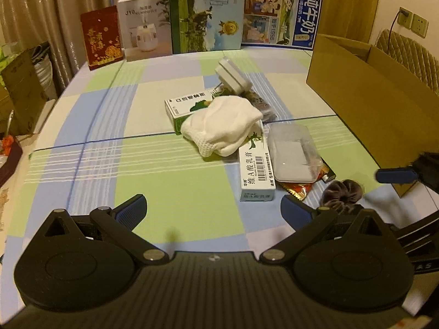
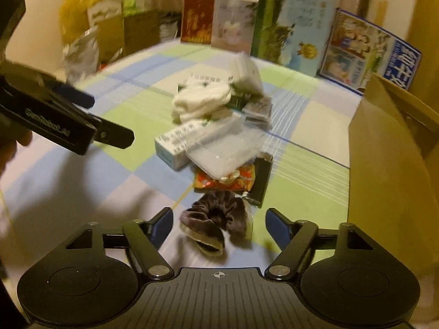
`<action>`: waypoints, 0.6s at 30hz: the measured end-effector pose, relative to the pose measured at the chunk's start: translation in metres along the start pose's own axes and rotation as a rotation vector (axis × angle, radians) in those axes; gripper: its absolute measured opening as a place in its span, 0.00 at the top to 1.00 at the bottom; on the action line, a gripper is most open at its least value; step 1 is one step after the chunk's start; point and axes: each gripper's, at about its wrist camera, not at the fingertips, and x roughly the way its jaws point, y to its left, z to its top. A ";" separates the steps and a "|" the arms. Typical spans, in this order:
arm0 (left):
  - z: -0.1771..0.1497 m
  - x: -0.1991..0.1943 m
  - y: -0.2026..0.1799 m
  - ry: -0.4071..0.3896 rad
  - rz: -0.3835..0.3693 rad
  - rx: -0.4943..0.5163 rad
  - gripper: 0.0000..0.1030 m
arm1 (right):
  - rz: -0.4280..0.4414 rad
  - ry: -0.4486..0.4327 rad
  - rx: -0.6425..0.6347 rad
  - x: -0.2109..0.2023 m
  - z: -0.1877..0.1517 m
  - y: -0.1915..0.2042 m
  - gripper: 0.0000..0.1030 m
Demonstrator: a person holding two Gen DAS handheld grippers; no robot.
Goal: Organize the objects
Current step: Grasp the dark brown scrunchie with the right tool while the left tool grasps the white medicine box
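A pile of small objects lies mid-table: a white sock (image 1: 222, 124), a green-and-white medicine box (image 1: 189, 107), a white ointment box (image 1: 256, 170), a clear plastic case (image 1: 292, 153), an orange snack packet (image 1: 297, 189) and a dark velvet scrunchie (image 1: 343, 194). My left gripper (image 1: 214, 208) is open and empty, short of the pile. My right gripper (image 2: 219, 223) is open, its fingers either side of the scrunchie (image 2: 216, 216), which lies on the cloth. The pile (image 2: 216, 115) lies beyond it. An open cardboard box (image 1: 365, 87) stands at the right.
Upright printed cartons (image 1: 205, 13) and a red box (image 1: 101, 38) line the table's far edge. The checked tablecloth (image 1: 109, 137) covers the table. Bags and boxes (image 2: 109, 30) stand off the table's left side. The left gripper (image 2: 65, 120) shows in the right wrist view.
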 end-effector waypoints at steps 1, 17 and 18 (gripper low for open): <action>0.000 0.005 0.001 0.006 -0.015 -0.002 0.01 | 0.000 0.014 0.000 0.006 0.001 -0.002 0.38; 0.021 0.062 -0.031 0.013 -0.081 0.141 0.30 | -0.047 0.029 0.243 0.011 0.006 -0.039 0.82; 0.022 0.065 -0.034 0.015 -0.074 0.153 0.32 | -0.044 0.027 0.249 0.010 0.006 -0.039 0.82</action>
